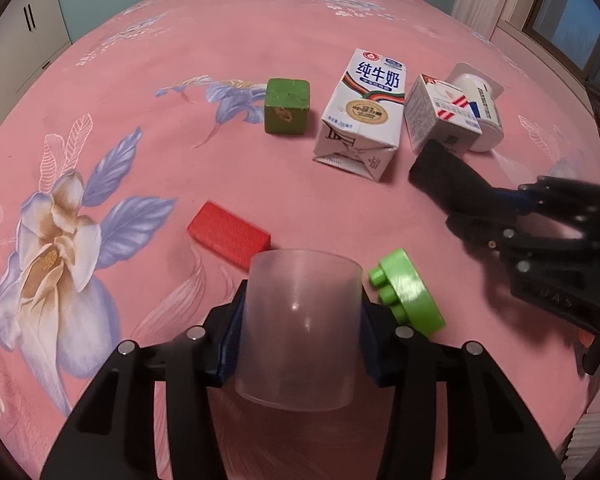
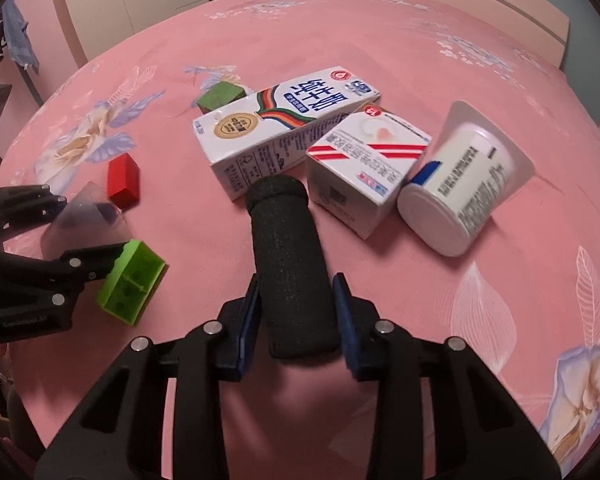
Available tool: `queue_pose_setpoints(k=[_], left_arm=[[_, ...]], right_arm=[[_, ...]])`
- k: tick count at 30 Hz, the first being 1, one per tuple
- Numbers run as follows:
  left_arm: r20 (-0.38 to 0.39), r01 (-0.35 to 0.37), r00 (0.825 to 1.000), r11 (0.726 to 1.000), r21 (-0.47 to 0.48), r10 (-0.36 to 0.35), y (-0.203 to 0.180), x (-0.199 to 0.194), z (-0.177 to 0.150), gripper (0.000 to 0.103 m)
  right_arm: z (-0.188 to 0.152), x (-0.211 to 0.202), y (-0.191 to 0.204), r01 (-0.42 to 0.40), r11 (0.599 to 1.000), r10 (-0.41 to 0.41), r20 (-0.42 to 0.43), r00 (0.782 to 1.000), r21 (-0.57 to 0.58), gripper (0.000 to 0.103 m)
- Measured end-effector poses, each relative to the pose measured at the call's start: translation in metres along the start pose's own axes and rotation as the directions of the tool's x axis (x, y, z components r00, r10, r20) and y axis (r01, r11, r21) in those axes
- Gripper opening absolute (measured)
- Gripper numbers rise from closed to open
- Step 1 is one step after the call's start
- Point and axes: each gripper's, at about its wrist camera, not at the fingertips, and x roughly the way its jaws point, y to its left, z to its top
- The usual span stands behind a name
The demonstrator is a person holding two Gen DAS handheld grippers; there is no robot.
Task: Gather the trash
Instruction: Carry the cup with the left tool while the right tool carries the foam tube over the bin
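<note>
Trash risk: our left gripper [image 1: 300, 336] pinches the clear cup [image 1: 298, 330], while the right gripper [image 2: 296, 316] fingers bracket a black foam roll [image 2: 290, 264] loosely, one pad apparently off it, so it could slip.

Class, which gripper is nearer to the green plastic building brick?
Left. The left gripper, shut on a clear plastic cup, sits right beside the green plastic building brick; the right gripper, holding a black foam cylinder, is farther off.

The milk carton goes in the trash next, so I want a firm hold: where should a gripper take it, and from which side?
The milk carton lies flat on the bedsheet, printed face up. Probably best to come from above and pinch its two long side walls near mid-length. The small box crowds one side, and the folded end looks crushed, so avoid it.
</note>
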Motion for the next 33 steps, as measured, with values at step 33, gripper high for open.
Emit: queue_pose_setpoints(k=[33], left_arm=[[0.302, -0.114, 0.952, 0.975, 0.189, 0.053, -0.078, -0.27, -0.129, 0.05]], right_arm=[[-0.137, -0.3, 0.109, 0.097, 0.993, -0.111, 0.279, 0.954, 0.066, 0.035]])
